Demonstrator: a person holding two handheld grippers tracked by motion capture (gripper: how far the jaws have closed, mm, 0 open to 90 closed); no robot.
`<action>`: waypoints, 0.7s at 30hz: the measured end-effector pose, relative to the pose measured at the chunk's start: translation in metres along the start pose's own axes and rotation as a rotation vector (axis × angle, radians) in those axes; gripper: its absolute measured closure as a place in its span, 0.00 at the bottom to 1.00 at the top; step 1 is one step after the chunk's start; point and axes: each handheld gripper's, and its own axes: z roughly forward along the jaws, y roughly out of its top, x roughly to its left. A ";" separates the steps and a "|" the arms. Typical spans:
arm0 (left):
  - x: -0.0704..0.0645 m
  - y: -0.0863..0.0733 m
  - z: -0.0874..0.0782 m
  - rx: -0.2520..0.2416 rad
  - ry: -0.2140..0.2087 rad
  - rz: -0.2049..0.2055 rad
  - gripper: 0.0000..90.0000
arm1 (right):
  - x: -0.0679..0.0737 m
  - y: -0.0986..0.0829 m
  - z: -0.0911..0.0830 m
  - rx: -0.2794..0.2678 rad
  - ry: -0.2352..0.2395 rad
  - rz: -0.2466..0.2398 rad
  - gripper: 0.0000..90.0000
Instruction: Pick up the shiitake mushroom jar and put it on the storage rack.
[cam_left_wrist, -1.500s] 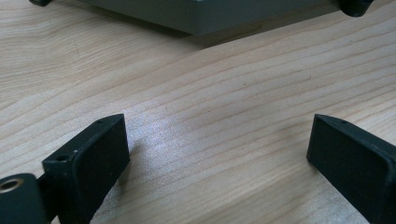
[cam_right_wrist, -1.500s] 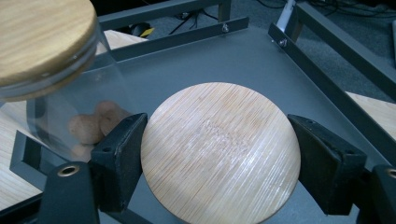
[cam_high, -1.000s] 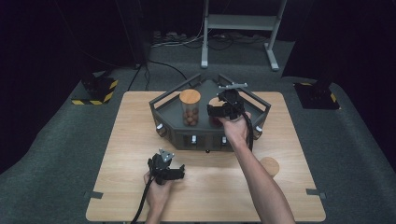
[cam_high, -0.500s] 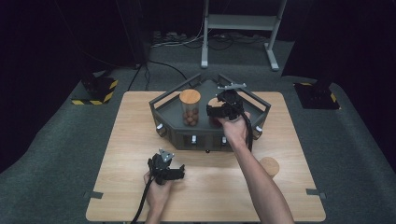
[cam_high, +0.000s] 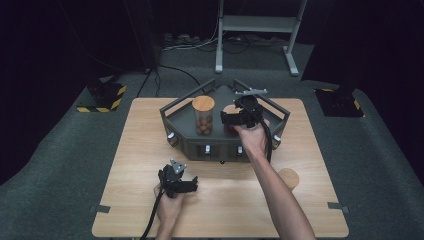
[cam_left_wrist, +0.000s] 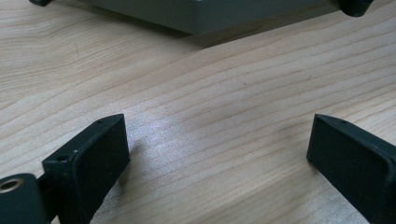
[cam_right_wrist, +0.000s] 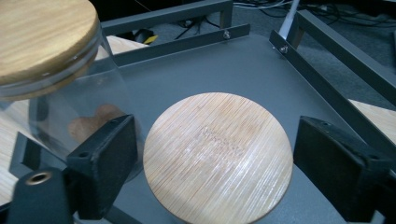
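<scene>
On the wooden worktop stands a dark grey tray with a low rail around it. Inside the tray there are two glass jars, each closed with a round bamboo lid. The left jar holds some brown round pieces at its bottom; in the right gripper view this same jar stands just beside the left jaw, and a few of the brown pieces are seen through the glass. The second jar is mostly hidden under the right gripper in the high view, so I cannot tell what is in it. In the right gripper view its lid lies directly between the two jaws.

The right gripper hangs over this lid with its jaws spread wide, one on each side of the lid, and they do not touch it. The left gripper rests low on the worktop, near the front edge and well apart from the tray. Its jaws are also spread, with only bare wood between them in the left gripper view.

A loose bamboo lid lies flat on the worktop, to the right of the person's right forearm.

Compared with the picture from half a second ago, almost nothing has changed: both grippers, the jars and the loose lid keep the same places.
</scene>
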 end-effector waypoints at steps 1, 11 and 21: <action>0.000 0.000 0.000 -0.001 0.000 0.000 0.06 | -0.001 0.000 -0.002 -0.003 0.000 0.000 0.11; 0.000 0.000 0.000 0.000 0.000 0.000 0.06 | -0.001 0.001 -0.011 -0.009 -0.024 0.012 0.04; 0.000 0.000 0.000 0.000 0.000 0.000 0.06 | -0.006 0.001 -0.017 -0.034 0.007 0.038 0.00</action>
